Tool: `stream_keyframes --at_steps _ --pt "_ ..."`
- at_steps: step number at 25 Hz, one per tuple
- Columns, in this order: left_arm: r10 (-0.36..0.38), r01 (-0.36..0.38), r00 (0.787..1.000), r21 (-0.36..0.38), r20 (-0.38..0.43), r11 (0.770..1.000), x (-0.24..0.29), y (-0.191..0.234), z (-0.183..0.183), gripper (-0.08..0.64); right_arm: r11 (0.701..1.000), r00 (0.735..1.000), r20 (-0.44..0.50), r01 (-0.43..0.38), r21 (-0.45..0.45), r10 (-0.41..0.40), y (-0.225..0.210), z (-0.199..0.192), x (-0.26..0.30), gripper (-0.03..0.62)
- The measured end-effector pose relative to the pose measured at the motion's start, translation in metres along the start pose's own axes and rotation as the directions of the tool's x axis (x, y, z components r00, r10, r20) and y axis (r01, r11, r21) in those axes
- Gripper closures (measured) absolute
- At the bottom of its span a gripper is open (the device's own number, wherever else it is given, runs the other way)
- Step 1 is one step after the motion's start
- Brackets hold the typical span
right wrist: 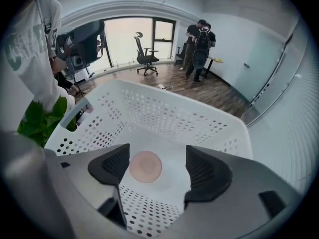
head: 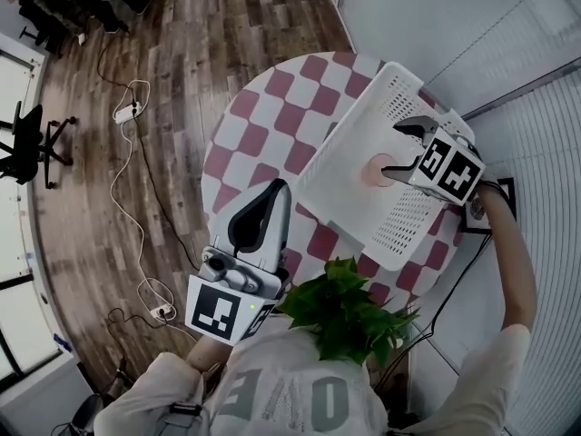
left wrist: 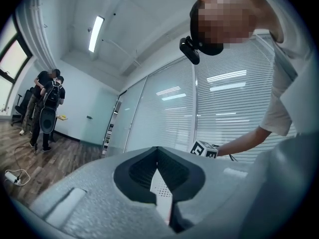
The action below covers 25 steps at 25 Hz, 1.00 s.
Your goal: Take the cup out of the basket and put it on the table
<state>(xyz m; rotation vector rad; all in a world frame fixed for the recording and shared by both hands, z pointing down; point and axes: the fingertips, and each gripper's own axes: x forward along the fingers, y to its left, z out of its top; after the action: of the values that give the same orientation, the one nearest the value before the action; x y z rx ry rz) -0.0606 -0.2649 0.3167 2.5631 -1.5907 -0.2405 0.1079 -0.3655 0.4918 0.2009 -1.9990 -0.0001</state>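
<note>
A white perforated basket (head: 349, 166) stands on the round red-and-white checked table (head: 263, 125). On its floor stands a small pink cup (head: 377, 169), seen from above. My right gripper (head: 404, 151) hangs over the basket's right side, above the cup. In the right gripper view the dark pads (right wrist: 207, 176) stand wide apart, the cup (right wrist: 145, 166) shows below between them and neither pad touches it. My left gripper (head: 263, 212) is held off the table's near left edge. Its jaws (left wrist: 157, 166) meet with nothing between them and point up into the room.
A leafy green plant (head: 349, 312) sits at the table's near edge, close to the person's chest. Cables and a power strip (head: 127, 112) lie on the wooden floor at the left. An office chair (head: 32, 143) stands farther left. People stand across the room (right wrist: 198, 44).
</note>
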Motion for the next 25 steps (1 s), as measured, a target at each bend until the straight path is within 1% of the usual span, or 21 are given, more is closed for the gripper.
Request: stream_keyframes --at_steps 3,6,9,13,20,25 --pt "-0.001 0.001 1.000 0.001 -0.010 1.000 0.006 0.006 -0.008 0.555 0.996 0.991 -0.100 -0.088 0.015 0.089 0.006 -0.025 0.034 0.230" --pt "-0.006 0.006 1.000 0.006 -0.010 1.000 0.005 0.008 -0.013 0.555 0.990 0.977 -0.160 -0.134 0.044 0.140 0.017 -0.044 0.060 0.232" --pt "-0.002 0.003 1.000 0.009 -0.017 1.000 0.009 0.012 -0.019 0.555 0.984 0.966 -0.192 -0.163 0.067 0.173 0.020 -0.052 0.078 0.232" --pt "0.002 -0.002 1.000 -0.007 -0.029 1.000 0.016 0.020 -0.026 0.555 0.981 0.952 -0.239 -0.181 0.064 0.192 0.017 -0.058 0.098 0.236" --pt "0.009 -0.010 0.999 -0.008 -0.051 1.000 0.022 0.026 -0.037 0.555 0.964 0.928 -0.266 -0.238 0.117 0.261 0.025 -0.074 0.126 0.244" --pt "0.012 -0.012 0.998 -0.010 -0.062 1.000 0.027 0.030 -0.044 0.555 0.960 0.912 -0.301 -0.255 0.117 0.279 0.025 -0.081 0.145 0.251"
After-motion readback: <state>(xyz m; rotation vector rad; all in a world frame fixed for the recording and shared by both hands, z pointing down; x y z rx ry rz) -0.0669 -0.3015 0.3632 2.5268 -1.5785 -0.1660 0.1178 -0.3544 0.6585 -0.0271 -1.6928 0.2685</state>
